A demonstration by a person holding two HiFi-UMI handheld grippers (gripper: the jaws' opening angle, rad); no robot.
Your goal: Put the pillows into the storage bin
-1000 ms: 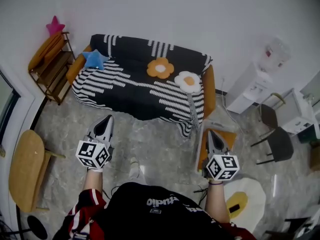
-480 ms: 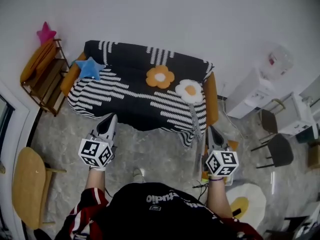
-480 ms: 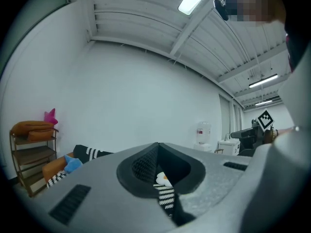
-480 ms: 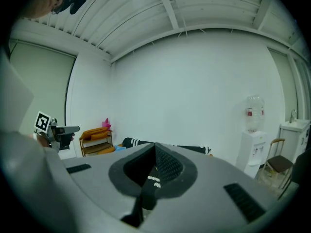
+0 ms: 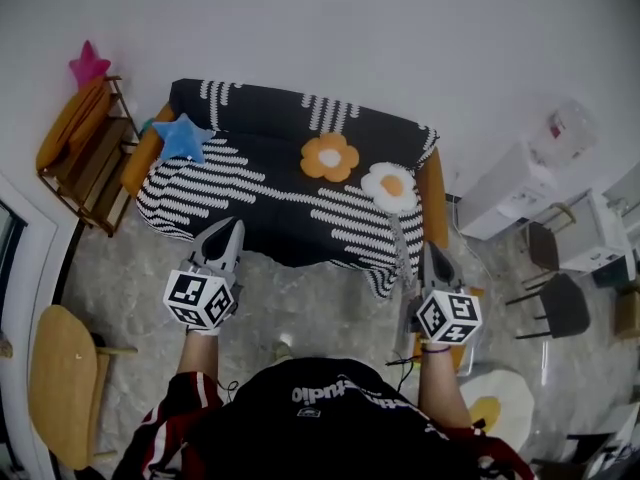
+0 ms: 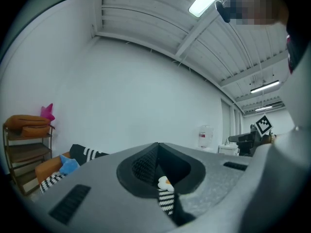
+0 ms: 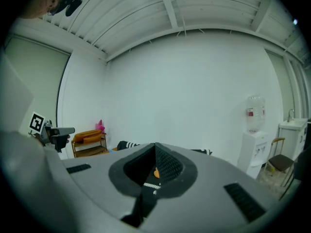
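Three pillows lie on the black-and-white striped sofa [image 5: 250, 193]: a blue star [image 5: 183, 136] at the left end, an orange flower [image 5: 329, 157] in the middle and a white fried-egg pillow [image 5: 389, 187] to the right. My left gripper [image 5: 228, 226] is shut and empty, pointing level at the sofa's front edge. My right gripper [image 5: 430, 250] is shut and empty too, near the sofa's right end. An orange container [image 5: 462, 353] on the floor is mostly hidden under it. The left gripper view shows the blue star [image 6: 69, 165]. The egg pillow [image 6: 165, 182] shows behind the jaws.
A wooden shelf [image 5: 85, 138] with an orange cushion and a pink star [image 5: 88, 66] stands left of the sofa. A round wooden table [image 5: 62, 383] is at lower left. A water dispenser [image 5: 562, 128], a white cabinet [image 5: 500, 188] and dark chairs [image 5: 560, 293] stand at the right.
Both grippers and the person have moved forward toward the sofa, which now sits closer. The orange container has slid under the right gripper. Both jaws stay shut.
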